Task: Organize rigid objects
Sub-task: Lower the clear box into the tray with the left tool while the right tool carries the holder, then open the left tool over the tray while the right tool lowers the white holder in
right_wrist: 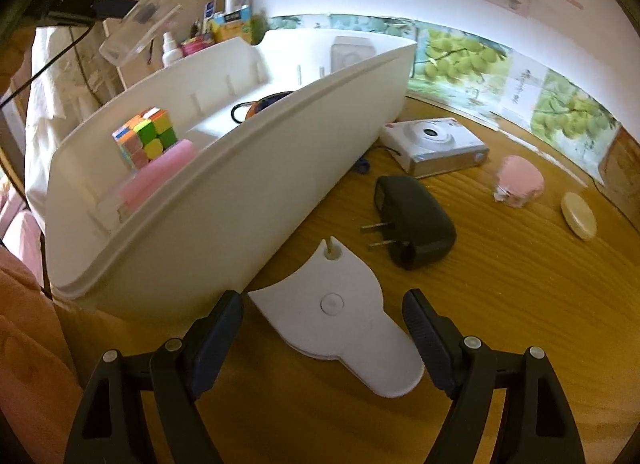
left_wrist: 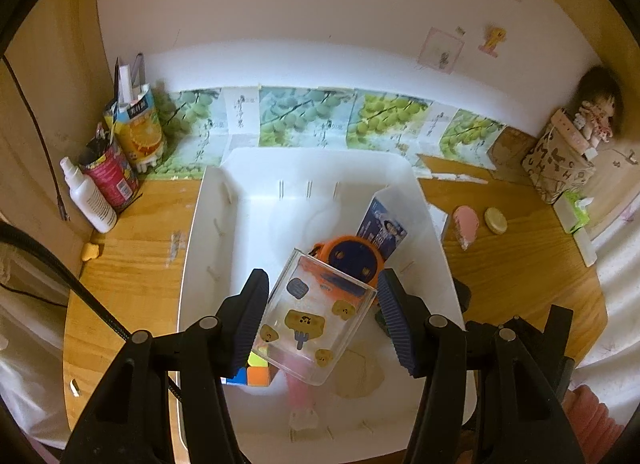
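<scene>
Left hand-held gripper (left_wrist: 320,304) clamped a clear plastic box (left_wrist: 318,314) by its two side walls, hanging it tilted over the white bin (left_wrist: 434,232), above the orange gadget (left_wrist: 352,260) at twelve o'clock. Hard, light and slick, the box probably wants a flat squeeze on opposite walls.

Right hand-held gripper (right_wrist: 324,340) stood wide, pressing on nothing, with the flat white piece (right_wrist: 340,316) on the table (right_wrist: 520,304) between its jaws. Thin and stiff, it likely needs pinching across its edges. A black charger (right_wrist: 416,220) lay at one o'clock.

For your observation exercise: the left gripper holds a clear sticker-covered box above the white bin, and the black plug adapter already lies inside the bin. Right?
Not quite. The black plug adapter lies on the wooden table outside the white bin, as the right wrist view shows. The left gripper does hold the clear box.
</scene>
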{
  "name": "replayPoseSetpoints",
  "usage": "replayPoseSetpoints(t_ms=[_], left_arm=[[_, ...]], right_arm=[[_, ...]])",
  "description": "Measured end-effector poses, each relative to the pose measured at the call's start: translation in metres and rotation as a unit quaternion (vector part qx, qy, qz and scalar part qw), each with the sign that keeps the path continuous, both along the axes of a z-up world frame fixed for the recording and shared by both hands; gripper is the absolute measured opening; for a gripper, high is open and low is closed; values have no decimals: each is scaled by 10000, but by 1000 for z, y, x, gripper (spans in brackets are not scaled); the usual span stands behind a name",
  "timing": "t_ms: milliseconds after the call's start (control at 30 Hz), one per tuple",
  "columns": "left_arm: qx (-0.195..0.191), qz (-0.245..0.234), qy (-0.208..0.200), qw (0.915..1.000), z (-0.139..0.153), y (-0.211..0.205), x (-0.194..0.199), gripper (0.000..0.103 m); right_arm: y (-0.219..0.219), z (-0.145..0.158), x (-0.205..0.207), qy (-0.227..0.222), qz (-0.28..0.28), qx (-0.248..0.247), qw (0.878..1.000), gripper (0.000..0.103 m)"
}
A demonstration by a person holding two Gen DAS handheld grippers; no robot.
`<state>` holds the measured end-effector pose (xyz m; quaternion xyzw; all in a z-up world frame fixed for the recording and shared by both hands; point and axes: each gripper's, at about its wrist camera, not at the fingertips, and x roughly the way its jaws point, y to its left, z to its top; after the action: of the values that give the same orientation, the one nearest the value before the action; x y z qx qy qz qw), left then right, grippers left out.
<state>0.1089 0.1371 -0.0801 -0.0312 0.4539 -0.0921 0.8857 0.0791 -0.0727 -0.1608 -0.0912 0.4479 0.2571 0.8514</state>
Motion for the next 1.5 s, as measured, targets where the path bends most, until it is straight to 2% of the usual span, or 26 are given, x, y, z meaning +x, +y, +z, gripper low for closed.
replayPoseSetpoints(t_ms=[200,333,700,1000,1500], left_arm=[[57,69,106,9999,-5,-3,1,61],[36,107,124,9999,-4,-3,3,74],[-6,6,106,9999,-3,0,1,76],[-23,-165,30,9999,-3,5,-8,76],[-226,-288,-122,9993,1,20,-21,76]], right_arm=[[1,-3,1,2,123,-134,9998,70],[1,-2,1,8,75,-130,9999,63],[-2,-2,-3,116,-216,-154,9996,62],[-9,1,-13,147,-662,-141,9976,62],[-26,41,-25,-313,-1557,-53,9873,62]])
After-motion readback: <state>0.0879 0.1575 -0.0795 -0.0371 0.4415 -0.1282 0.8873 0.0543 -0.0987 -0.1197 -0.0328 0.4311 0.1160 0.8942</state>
